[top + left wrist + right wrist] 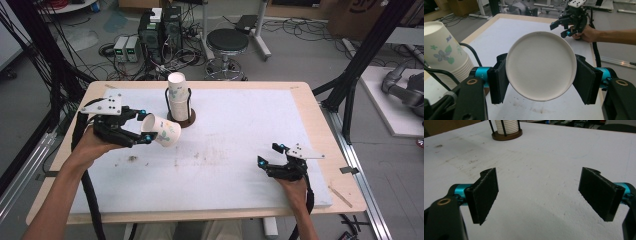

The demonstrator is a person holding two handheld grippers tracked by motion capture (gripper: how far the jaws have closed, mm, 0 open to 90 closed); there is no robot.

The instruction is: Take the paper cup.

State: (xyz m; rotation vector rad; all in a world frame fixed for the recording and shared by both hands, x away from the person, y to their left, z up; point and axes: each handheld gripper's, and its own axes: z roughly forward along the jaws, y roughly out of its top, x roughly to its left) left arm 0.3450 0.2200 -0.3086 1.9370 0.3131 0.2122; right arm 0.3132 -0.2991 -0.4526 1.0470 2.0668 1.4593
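Note:
A paper cup with a flower print (164, 132) hangs tilted on its side above the left of the white mat (240, 125). My left gripper (146, 126) is shut on it. One round white end of the cup (541, 68) faces the left gripper view, with a black pad pressed on either side. Just behind it, a stack of the same cups (177, 95) (442, 55) stands in a dark wire holder (181, 118) (507, 135). My right gripper (270, 154) (539, 195) (561, 26) rests low at the right of the mat, open, with nothing between its pads.
The mat covers a wooden table (320, 125). On the floor beyond the far edge are a round stool (227, 42), computer cases (160, 30) and cables. Black frame posts (367, 55) stand beside the table. The mat carries dark smudges (132, 158).

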